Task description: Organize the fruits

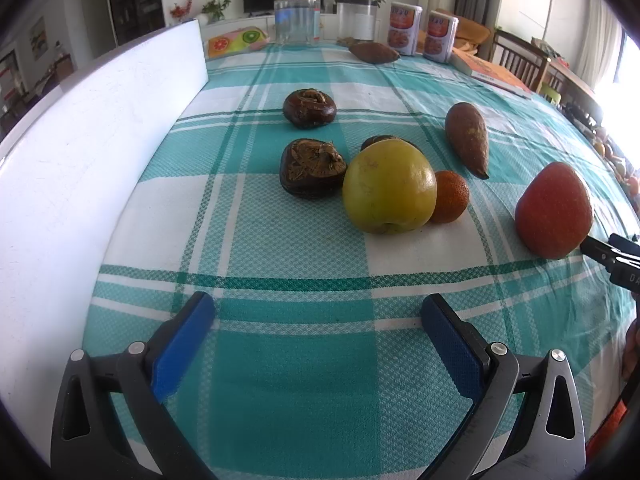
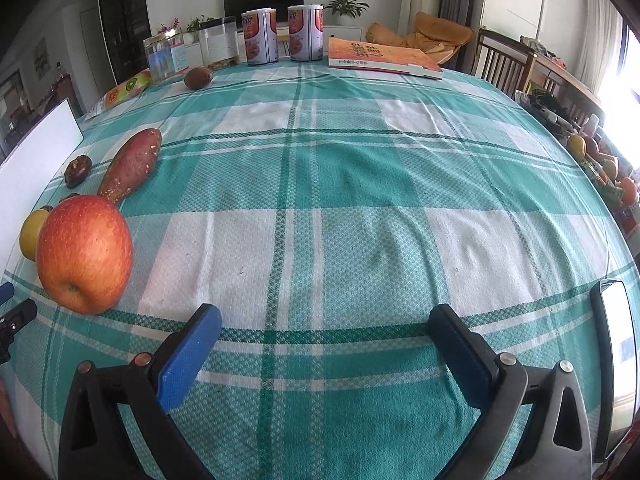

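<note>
Left wrist view: fruits scattered, yellow apple (image 1: 389, 186) beside red apple (image 1: 554, 211); left gripper (image 1: 318, 314), right gripper (image 2: 325, 326) gaping, empty; sorting barely begun

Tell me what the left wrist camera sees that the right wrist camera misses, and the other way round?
Only the left wrist view shows the small round orange citrus touching the yellow-green apple, plus a second dark wrinkled fruit. Only the right wrist view shows the black-edged phone lying on the cloth at the right. Both share the red apple, the long reddish-brown sweet potato, the orange-covered book and the teal-and-white checked tablecloth.
</note>
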{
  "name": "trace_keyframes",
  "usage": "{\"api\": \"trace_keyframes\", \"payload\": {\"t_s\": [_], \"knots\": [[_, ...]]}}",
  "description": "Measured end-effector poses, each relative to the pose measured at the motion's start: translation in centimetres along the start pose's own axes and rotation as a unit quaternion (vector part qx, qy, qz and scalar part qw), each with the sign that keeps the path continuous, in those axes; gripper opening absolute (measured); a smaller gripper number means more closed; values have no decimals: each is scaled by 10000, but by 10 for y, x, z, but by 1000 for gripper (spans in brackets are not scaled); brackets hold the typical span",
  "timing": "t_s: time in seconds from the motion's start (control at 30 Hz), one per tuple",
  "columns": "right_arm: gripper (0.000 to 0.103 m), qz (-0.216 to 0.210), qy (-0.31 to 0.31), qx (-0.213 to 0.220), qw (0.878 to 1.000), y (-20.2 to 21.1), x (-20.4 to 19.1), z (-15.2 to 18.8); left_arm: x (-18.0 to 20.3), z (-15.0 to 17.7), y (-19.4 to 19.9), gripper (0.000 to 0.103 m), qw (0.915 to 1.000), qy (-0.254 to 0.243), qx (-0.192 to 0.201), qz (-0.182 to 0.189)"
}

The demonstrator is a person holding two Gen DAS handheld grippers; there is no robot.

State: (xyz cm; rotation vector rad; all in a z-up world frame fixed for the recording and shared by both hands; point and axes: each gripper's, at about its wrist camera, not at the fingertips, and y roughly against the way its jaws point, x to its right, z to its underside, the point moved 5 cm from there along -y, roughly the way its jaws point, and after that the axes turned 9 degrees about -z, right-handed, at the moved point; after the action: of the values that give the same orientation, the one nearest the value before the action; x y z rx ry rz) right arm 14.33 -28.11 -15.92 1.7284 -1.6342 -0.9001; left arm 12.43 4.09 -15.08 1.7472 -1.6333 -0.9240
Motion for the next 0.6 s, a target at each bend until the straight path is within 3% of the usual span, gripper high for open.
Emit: {"api": "trace_keyframes", "payload": {"t_s": [0.6], "knots": [[103,13,6,4,10000,0,0,0,0,0,1,103,10000,-4,2,-3]]}}
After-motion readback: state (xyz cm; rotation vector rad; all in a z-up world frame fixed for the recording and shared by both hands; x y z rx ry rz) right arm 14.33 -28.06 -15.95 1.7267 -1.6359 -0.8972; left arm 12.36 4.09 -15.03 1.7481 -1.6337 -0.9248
